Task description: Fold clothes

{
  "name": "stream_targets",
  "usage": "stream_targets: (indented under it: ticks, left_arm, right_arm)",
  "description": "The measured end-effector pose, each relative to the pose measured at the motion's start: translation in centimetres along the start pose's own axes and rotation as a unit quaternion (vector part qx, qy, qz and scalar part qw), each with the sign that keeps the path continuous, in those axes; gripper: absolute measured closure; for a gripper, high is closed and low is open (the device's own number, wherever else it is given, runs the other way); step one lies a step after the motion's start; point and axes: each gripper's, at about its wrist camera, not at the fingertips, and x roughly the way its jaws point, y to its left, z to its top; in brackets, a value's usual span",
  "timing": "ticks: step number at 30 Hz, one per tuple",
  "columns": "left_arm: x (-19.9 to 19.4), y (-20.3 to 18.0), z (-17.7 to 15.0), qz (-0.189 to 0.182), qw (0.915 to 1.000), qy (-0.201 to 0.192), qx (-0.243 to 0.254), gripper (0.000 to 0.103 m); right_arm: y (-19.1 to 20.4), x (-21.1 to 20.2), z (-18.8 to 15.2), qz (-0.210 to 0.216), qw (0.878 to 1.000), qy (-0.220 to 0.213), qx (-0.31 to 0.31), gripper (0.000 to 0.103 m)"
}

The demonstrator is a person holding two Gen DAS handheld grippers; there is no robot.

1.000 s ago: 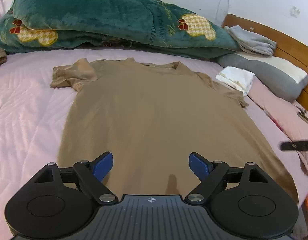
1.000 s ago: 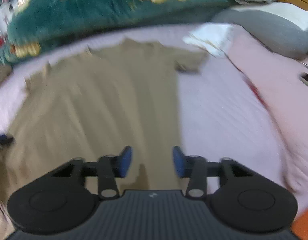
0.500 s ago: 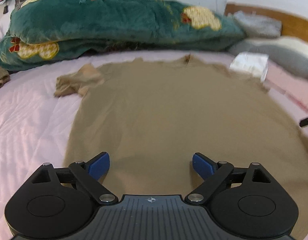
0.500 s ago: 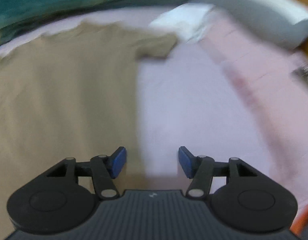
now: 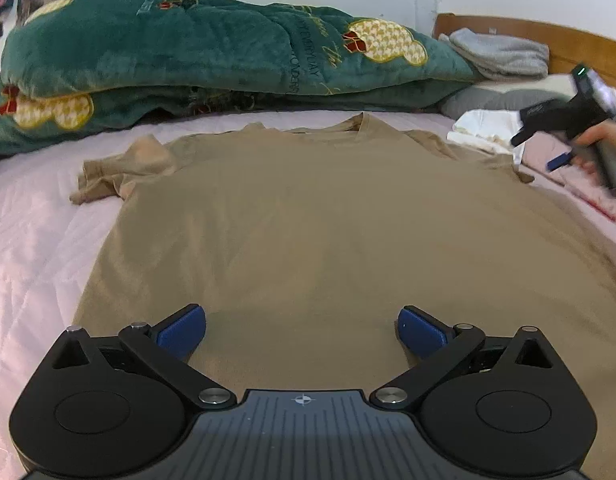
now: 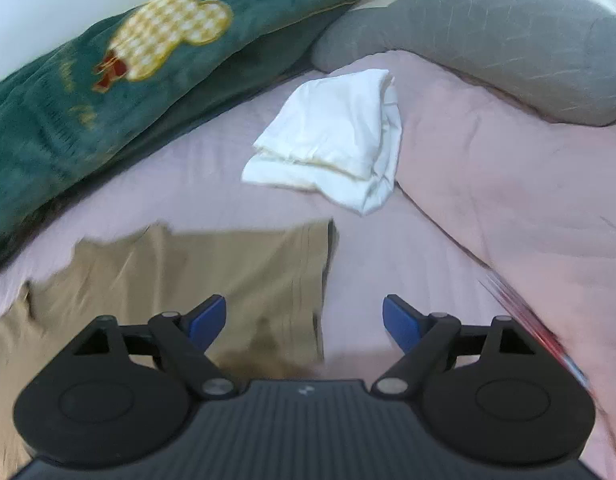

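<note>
T-shirt [image 5: 308, 216], tan, spread flat on pink bed sheet [image 5: 32, 248]; collar toward green quilt [image 5: 212, 48] at far side, hem near camera, long axis running hem to collar, away from the viewer.

Left wrist view: left gripper [image 5: 302, 330] low over hem region, pointing along shirt's length. Jaws released and spread very wide, just been opening further; only flat cloth beneath the gap, nothing pinched. Far-left sleeve [image 5: 120, 172] bunched and folded on itself, not smoothed. Right gripper [image 5: 558, 160] visible at right edge, gripped in a person's hand [image 5: 600, 140], over the right sleeve area near folded white cloth [image 5: 484, 132]. Grey pillow [image 5: 488, 100] and grey garment on wooden headboard beyond.

Right wrist view: right gripper [image 6: 304, 320] hovering over right sleeve [image 6: 248, 272], sleeve cuff edge lying between the blue pads. Jaws released, just been widening, pads clear of fabric. White cloth [image 6: 332, 148] just beyond the sleeve, apart from it; grey pillow [image 6: 488, 40] behind; pink duvet [image 6: 528, 200] to right. Slight motion blur.

Judgement: shirt laid flat and lengthwise to allow a sideways fold; right gripper placed at sleeve, left at hem, likely to lift one side panel together. Both open wide ready to pinch. No fold begun yet.
</note>
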Motion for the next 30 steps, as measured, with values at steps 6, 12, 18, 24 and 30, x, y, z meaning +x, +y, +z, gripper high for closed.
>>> stream_targets:
  ticks: [6,12,18,24,30]
  left_arm:
    - [0.2,0.2,-0.2,0.000,1.0000,-0.002,0.000,0.000]
    - [0.2,0.0,-0.2,0.001,1.0000,-0.002,0.000,0.000]
    - [0.2,0.1,-0.3,0.002,1.0000,-0.002,0.002,0.000]
    - [0.2,0.2,-0.3,0.002,1.0000,-0.002,0.003,0.000]
    - [0.2,0.1,-0.3,0.004,1.0000,-0.003,0.003,0.000]
  right_arm:
    - [1.8,6.1,0.6,-0.037,0.997,0.038,-0.051,0.018]
    - [4.5,6.0,0.3,-0.046,0.985,0.000,-0.169,0.092]
    - [3.9,5.4,2.5,-0.108,0.975,-0.027,-0.194,0.100]
    - [1.8,5.0,2.5,-0.091,0.983,-0.007,-0.158,0.085]
    - [4.0,3.4,3.6,-0.007,0.987,-0.024,-0.160,0.033]
